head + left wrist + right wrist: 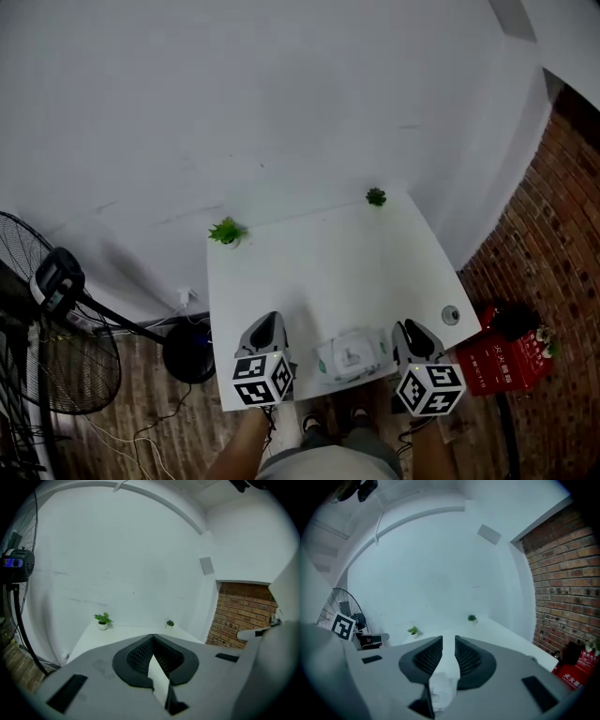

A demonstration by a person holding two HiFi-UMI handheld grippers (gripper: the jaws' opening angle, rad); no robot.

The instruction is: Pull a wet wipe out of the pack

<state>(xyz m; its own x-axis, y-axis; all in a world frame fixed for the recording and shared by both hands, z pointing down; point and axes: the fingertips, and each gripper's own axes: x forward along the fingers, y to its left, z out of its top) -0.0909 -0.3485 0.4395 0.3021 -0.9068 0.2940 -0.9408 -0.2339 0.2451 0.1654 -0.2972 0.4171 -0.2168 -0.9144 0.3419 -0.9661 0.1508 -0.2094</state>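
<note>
The wet wipe pack (352,356), pale with a white lid on top, lies on the white table (328,262) near its front edge. It sits between my two grippers and touches neither. My left gripper (270,321) hovers just left of the pack; in the left gripper view its jaw tips (153,636) meet with nothing between them. My right gripper (410,328) hovers just right of the pack. In the right gripper view its jaws (448,639) stand a narrow gap apart and empty, with the pack (443,691) showing low through that gap.
Two small potted plants stand at the table's far corners, one left (228,232) and one right (376,197). A round grommet (451,315) sits near the right edge. A standing fan (52,319) is on the left, a red box (502,361) by the brick wall on the right.
</note>
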